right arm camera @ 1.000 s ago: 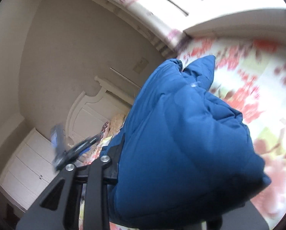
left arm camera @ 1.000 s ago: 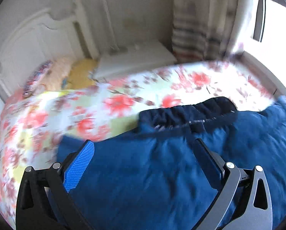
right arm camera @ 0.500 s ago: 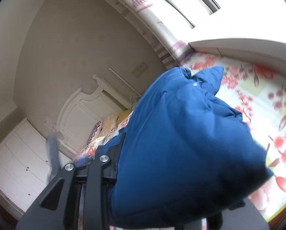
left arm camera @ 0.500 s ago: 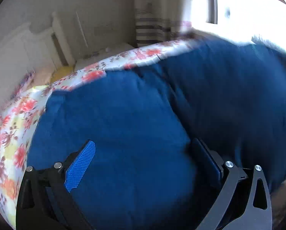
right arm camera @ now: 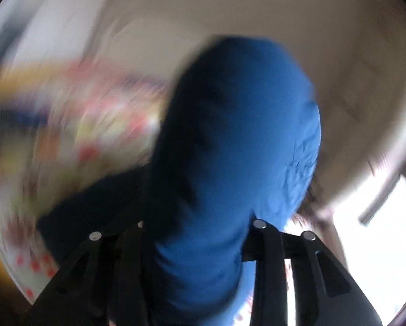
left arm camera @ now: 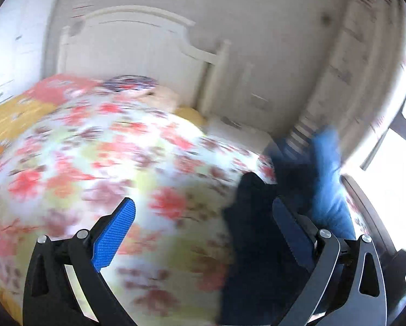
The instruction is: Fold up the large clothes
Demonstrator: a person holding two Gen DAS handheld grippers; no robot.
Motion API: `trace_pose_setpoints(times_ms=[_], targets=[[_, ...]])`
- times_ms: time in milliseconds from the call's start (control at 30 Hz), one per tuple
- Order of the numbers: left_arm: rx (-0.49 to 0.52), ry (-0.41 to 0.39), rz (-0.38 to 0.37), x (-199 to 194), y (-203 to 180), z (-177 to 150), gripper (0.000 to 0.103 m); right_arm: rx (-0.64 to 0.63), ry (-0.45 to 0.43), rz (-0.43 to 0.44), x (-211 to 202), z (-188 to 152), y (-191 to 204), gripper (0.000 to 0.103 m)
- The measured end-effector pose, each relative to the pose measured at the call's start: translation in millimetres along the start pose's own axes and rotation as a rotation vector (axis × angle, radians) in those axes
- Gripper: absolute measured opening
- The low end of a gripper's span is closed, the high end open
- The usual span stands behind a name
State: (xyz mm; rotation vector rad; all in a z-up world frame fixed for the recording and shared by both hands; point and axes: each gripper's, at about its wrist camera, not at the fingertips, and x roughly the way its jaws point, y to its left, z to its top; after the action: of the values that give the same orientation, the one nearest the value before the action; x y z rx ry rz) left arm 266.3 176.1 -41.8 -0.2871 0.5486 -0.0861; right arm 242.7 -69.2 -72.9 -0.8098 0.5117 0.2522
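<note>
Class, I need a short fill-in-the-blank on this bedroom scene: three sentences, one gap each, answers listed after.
1. The padded garment bunched in the right gripper is coloured ____.
2. The left gripper, jaws apart, holds ____.
3. The bedspread carries a ____ print.

Missing words: blue; nothing; floral

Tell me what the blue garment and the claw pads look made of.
Blue garment: soft, matte woven fabric, seemingly padded; it bulges and creases finely. Left claw pads: blue, probably moulded rubber or plastic; a fine grid texture shows. Motion blur leaves both uncertain.
</note>
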Motion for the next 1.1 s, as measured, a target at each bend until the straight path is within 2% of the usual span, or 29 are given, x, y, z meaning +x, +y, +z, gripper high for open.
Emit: trace_pose_setpoints(times_ms=[33, 67, 100, 200, 300, 367, 433, 500, 533, 600, 667, 700, 733, 767, 800, 833, 867, 967, 1000, 1033, 1100], targets=[[-0.009, 0.006, 0.020, -1, 7, -3, 0.097, -0.137, 0.041, 0.009, 15, -4, 39, 0.044], [-0.012, 0.014, 0.028, 1, 11, -6, 0.097, -0.257, 0.039, -0.039, 24, -12, 72, 0.048], [-0.012, 0.028, 0.032, 6, 16, -8, 0.097, -0.351, 0.002, -0.128, 26, -20, 97, 0.046], [0.015, 0.071, 0.003, 19, 9, -17, 0.097, -0.284, -0.023, -0.085, 19, -24, 87, 0.045], [0.073, 0.070, -0.080, 29, -18, -6, 0.097, -0.315, -0.068, -0.087, 14, -37, 82, 0.045], [0.165, 0.084, -0.181, 42, -56, 17, 0.098, -0.347, -0.094, -0.105, 11, -43, 88, 0.044], [0.280, 0.140, -0.302, 63, -106, 44, 0.099, -0.357, -0.116, -0.115, 7, -48, 91, 0.044], [0.362, 0.182, -0.336, 85, -144, 58, 0.099, -0.351, -0.132, -0.105, 2, -51, 90, 0.042], [0.413, 0.204, -0.324, 99, -162, 60, 0.099, -0.349, -0.141, -0.099, 0, -52, 89, 0.042], [0.532, 0.275, -0.221, 143, -190, 53, 0.099, -0.356, -0.154, -0.092, -2, -55, 88, 0.041], [0.579, 0.372, -0.105, 199, -188, 30, 0.099, -0.366, -0.164, -0.088, -3, -52, 88, 0.042], [0.577, 0.410, -0.113, 218, -180, 21, 0.099, -0.372, -0.174, -0.081, -7, -54, 87, 0.043], [0.504, 0.465, -0.178, 240, -162, 11, 0.099, -0.372, -0.189, -0.053, -14, -57, 86, 0.052], [0.433, 0.487, -0.220, 245, -150, 10, 0.099, -0.361, -0.200, -0.017, -20, -58, 85, 0.060], [0.385, 0.500, -0.241, 248, -138, 12, 0.099, -0.324, -0.215, 0.038, -30, -59, 79, 0.062], [0.395, 0.486, -0.235, 244, -134, 10, 0.099, -0.281, -0.221, 0.124, -39, -59, 69, 0.066], [0.421, 0.474, -0.224, 241, -135, 8, 0.099, -0.219, -0.229, 0.224, -51, -59, 56, 0.066], [0.454, 0.460, -0.203, 235, -142, 4, 0.099, 0.114, -0.321, 0.562, -78, -57, -13, 0.064], [0.457, 0.461, -0.200, 236, -143, 5, 0.099, 0.234, -0.364, 0.620, -81, -54, -38, 0.061], [0.458, 0.461, -0.197, 237, -144, 5, 0.099, 0.272, -0.369, 0.602, -80, -47, -50, 0.055], [0.462, 0.453, -0.189, 236, -144, 5, 0.099, 0.289, -0.339, 0.484, -68, -31, -59, 0.049]])
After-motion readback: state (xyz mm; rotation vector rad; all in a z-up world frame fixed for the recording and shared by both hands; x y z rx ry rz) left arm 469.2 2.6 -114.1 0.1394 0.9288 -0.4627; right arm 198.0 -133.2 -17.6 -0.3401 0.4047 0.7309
